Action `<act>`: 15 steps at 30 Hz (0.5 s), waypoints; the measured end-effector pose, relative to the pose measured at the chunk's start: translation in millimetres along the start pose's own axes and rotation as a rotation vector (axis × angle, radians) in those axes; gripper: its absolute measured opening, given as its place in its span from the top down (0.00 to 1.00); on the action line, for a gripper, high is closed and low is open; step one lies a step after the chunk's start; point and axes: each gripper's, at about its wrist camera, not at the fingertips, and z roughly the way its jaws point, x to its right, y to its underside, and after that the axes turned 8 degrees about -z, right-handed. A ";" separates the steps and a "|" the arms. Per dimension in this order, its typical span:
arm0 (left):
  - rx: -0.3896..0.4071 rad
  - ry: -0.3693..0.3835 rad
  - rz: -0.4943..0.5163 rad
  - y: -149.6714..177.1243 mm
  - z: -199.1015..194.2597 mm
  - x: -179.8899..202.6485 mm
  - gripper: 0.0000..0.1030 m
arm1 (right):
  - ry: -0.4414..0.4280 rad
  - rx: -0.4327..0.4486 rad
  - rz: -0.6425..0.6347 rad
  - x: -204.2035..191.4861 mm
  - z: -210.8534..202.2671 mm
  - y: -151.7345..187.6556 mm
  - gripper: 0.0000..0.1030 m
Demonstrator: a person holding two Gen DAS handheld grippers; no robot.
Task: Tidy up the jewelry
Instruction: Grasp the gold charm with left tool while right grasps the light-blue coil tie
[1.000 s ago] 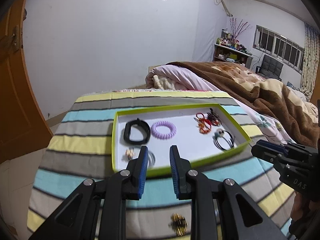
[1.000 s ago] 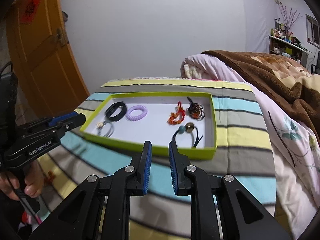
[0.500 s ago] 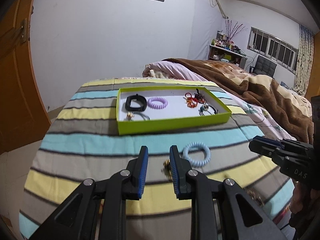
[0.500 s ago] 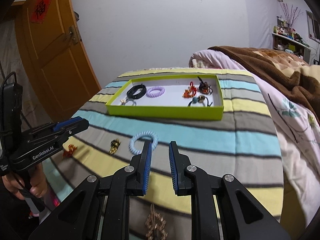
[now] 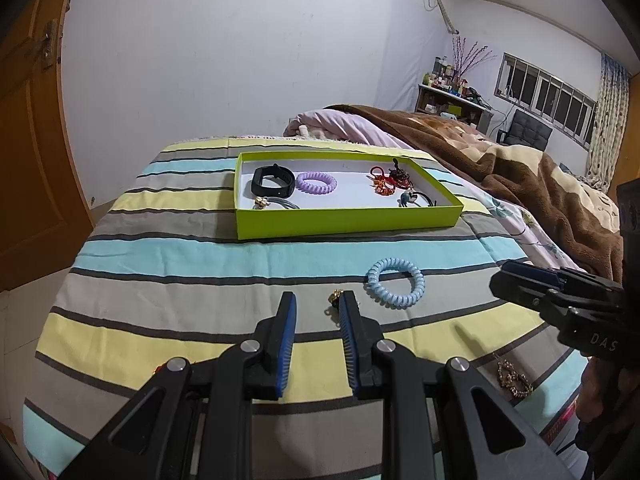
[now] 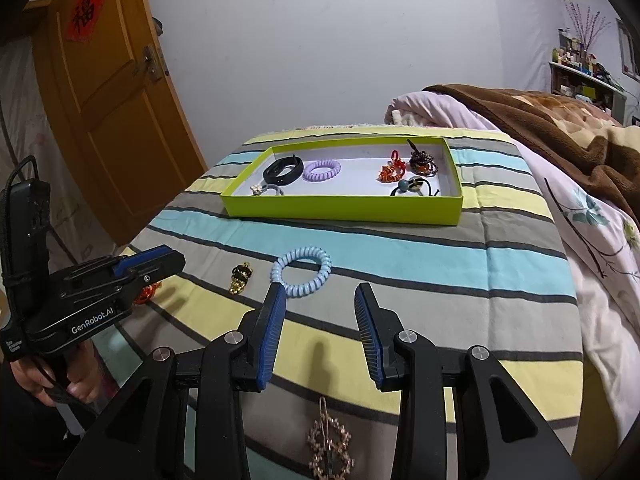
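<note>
A green tray (image 5: 348, 222) (image 6: 344, 208) on the striped bed holds a black band (image 5: 272, 180), a purple coil tie (image 5: 316, 181), red and dark ornaments (image 5: 386, 180) and black ties. A light blue coil tie (image 5: 395, 282) (image 6: 302, 270) lies loose nearer me. A small gold charm (image 5: 335, 300) (image 6: 240, 278) lies left of it. A gold hair clip (image 6: 330, 446) (image 5: 512, 378) lies at the bed's near edge. My left gripper (image 5: 316, 312) is open beside the charm. My right gripper (image 6: 320, 300) is open just short of the blue coil.
A small orange ornament (image 6: 146, 294) lies half hidden behind the left gripper in the right wrist view. A brown blanket (image 5: 520, 168) and pink quilt lie to the right. An orange door (image 6: 108, 92) stands at the left. The bed edge drops off at the left.
Both grippers have pulled back from the tray toward the near part of the bed. The right gripper's jaws have opened wider. The loose blue coil, charm and clip have come into view.
</note>
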 end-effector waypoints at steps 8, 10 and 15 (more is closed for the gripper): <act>-0.051 0.027 0.018 -0.7 20.3 8.7 0.77 | 0.007 -0.035 -0.017 1.5 20.7 -6.2 0.64; -0.065 0.033 0.021 -0.4 25.3 10.5 0.77 | 0.006 -0.048 -0.020 2.1 26.7 -7.9 0.64; -0.100 0.040 0.024 0.0 35.1 14.3 0.77 | -0.003 -0.078 -0.032 2.9 40.0 -11.1 0.64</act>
